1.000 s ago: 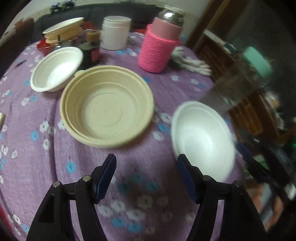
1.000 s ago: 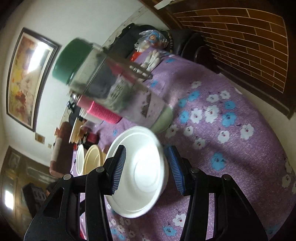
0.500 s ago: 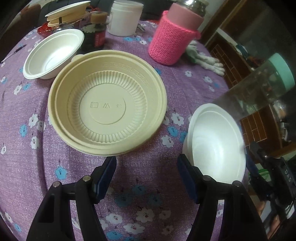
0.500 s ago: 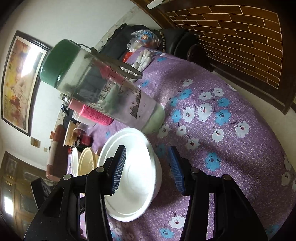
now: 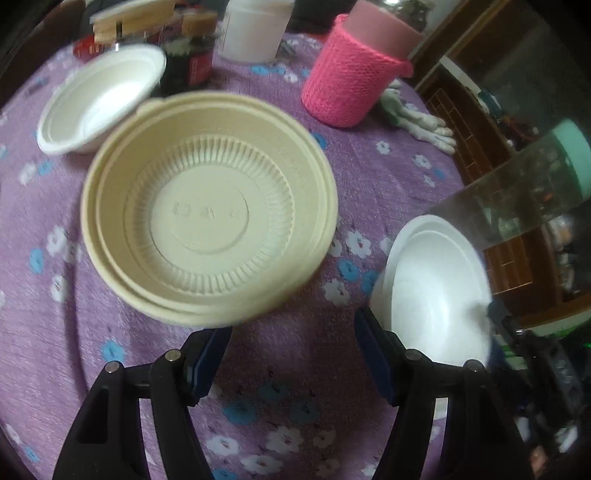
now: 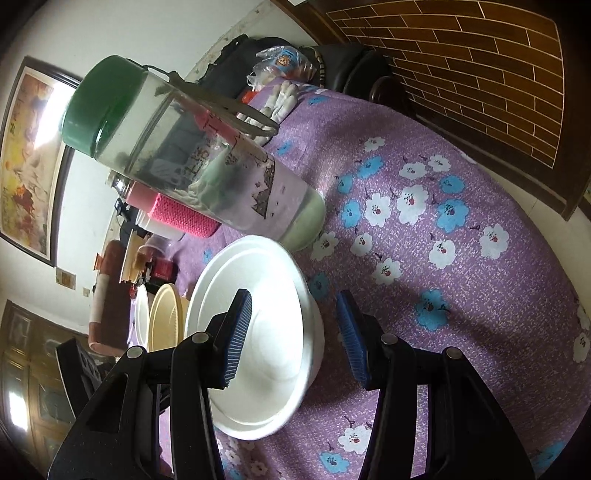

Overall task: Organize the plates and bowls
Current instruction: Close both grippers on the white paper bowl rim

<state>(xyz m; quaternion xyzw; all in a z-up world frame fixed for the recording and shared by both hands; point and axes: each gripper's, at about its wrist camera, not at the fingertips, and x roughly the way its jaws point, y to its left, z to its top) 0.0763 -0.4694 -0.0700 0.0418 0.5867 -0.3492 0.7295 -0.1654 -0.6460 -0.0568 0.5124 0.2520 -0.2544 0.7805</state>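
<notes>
A large beige bowl (image 5: 208,236) sits on the purple flowered table, just ahead of my open left gripper (image 5: 291,354); its near rim lies by the left finger. A white bowl (image 5: 436,291) rests to the right, another white bowl (image 5: 99,99) at the far left. In the right wrist view, my right gripper (image 6: 295,336) is open and straddles the near white bowl's (image 6: 258,332) right rim, one finger inside, one outside. The beige bowl (image 6: 164,317) shows beyond.
A clear bottle with a green lid (image 6: 192,158) stands right behind the white bowl. A pink knitted-sleeve flask (image 5: 354,77), a white jar (image 5: 255,29), a dark jar (image 5: 188,62) and white gloves (image 5: 417,122) crowd the far side. The table edge (image 6: 517,206) curves at right.
My left gripper has moved closer to the beige bowl, which now fills more of the view. My right gripper has moved in over the white bowl's rim.
</notes>
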